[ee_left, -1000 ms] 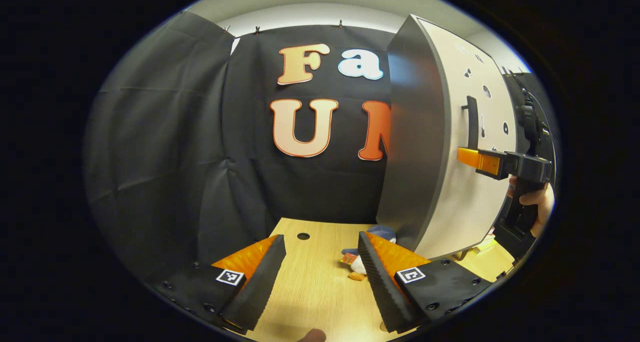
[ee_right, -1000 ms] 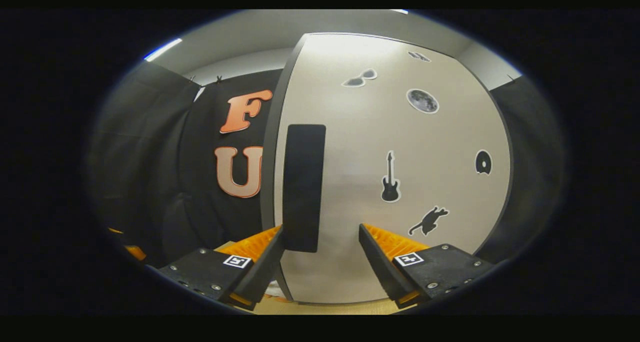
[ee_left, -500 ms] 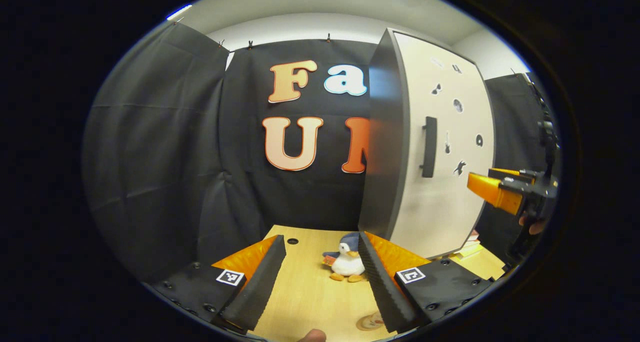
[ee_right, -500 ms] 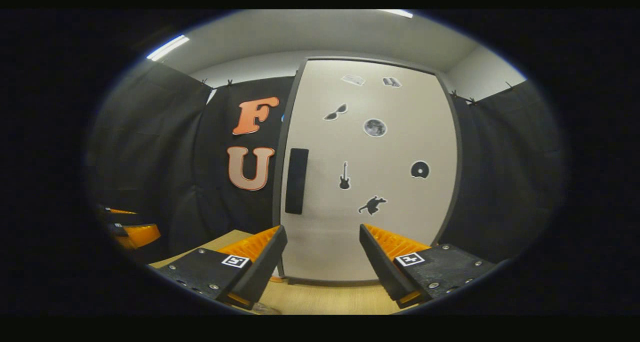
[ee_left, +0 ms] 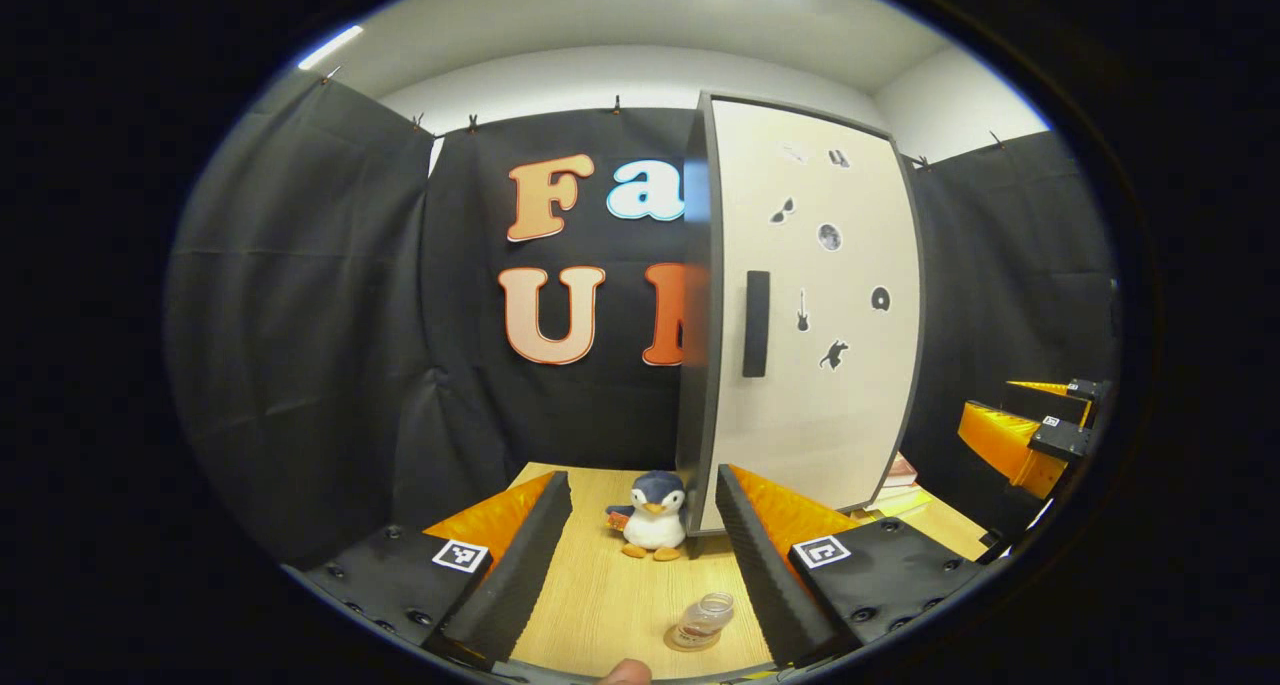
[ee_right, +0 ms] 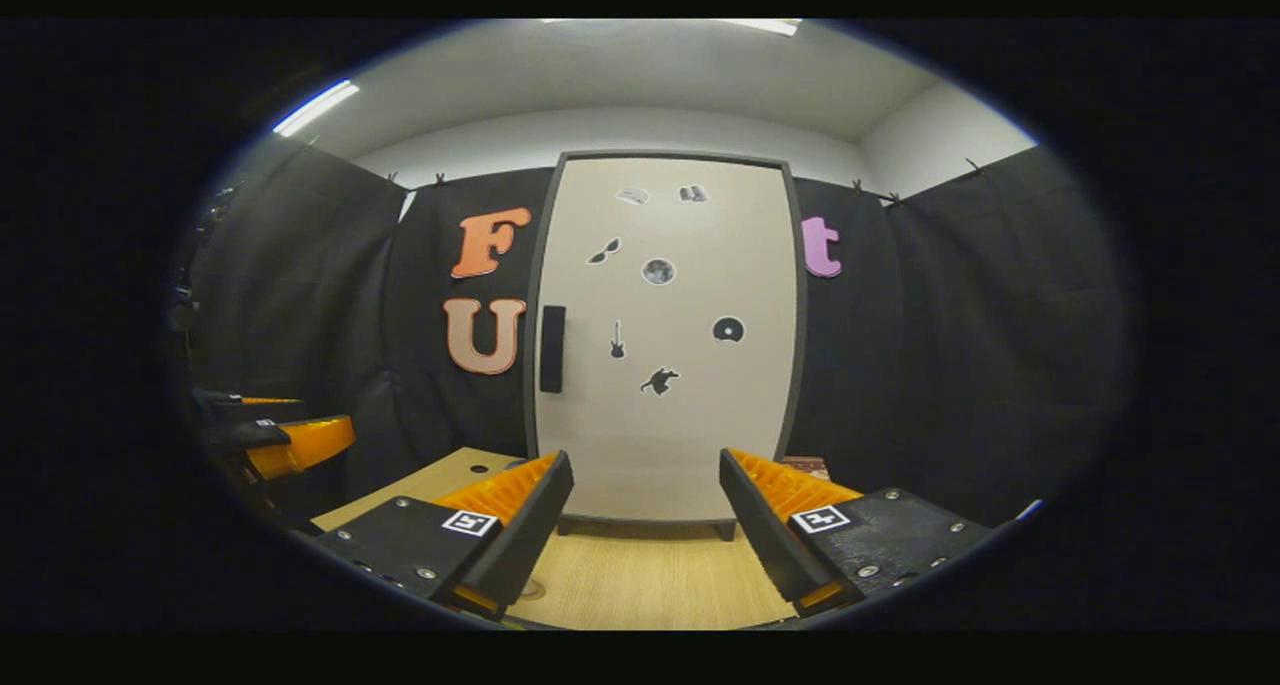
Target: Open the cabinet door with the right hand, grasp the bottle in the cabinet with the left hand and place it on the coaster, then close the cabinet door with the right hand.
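Note:
The tall cabinet [ee_left: 812,305] stands at the back of the wooden table [ee_left: 610,595], and its door [ee_right: 665,345] with the dark handle [ee_right: 552,349] is shut flat. A small clear bottle [ee_left: 705,617] stands upright on a round coaster [ee_left: 678,643] near the table's front, just inside the right finger of my left gripper [ee_left: 640,555]. That gripper is open and holds nothing. My right gripper [ee_right: 645,535] is open too, well back from the door and facing it. It also appears far right in the left gripper view, as the right gripper [ee_left: 1030,430].
A penguin plush [ee_left: 655,515] sits on the table by the cabinet's left front corner. Books [ee_left: 900,475] lie to the right of the cabinet. The left gripper [ee_right: 290,440] is at the left edge of the right gripper view.
Both grippers have drawn back from the cabinet. My right gripper has left the handle and the door now looks small and shut. The bottle on its coaster has come into the left gripper view.

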`<state>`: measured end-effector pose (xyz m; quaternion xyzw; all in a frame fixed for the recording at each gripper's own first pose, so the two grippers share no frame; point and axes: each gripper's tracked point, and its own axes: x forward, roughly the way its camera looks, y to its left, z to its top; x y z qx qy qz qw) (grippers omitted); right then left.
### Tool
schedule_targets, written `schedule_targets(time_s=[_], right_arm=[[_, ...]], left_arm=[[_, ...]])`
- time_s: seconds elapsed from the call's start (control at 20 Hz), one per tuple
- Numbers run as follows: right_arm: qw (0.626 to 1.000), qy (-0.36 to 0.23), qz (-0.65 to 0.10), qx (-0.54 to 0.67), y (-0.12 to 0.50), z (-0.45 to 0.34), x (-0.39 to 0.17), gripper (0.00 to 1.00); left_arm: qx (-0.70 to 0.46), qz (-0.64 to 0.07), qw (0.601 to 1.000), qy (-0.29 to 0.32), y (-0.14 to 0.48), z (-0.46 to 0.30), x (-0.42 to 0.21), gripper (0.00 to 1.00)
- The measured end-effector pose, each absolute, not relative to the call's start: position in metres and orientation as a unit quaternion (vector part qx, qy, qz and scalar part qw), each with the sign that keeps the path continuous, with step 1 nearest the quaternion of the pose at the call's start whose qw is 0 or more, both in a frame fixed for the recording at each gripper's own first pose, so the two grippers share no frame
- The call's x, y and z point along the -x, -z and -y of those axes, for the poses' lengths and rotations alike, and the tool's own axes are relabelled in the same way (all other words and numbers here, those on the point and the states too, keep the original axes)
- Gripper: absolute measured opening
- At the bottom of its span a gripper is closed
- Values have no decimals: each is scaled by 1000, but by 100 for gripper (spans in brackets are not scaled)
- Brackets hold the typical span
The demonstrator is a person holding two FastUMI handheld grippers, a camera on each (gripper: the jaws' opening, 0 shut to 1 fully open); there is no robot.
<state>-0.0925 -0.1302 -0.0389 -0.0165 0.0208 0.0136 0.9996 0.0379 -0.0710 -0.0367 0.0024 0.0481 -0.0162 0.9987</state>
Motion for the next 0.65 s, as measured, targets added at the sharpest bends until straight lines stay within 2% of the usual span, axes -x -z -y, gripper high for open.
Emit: schedule_targets(time_s=[0.25,0.65], right_arm=[[1000,-10,-13,13,30,146,119,92],[1000,-19,-10,9,25,148,132,92]], left_arm=[[-7,-40,999,17,26,88,-19,95],[-12,-34,999,13,19,93,-2,95]])
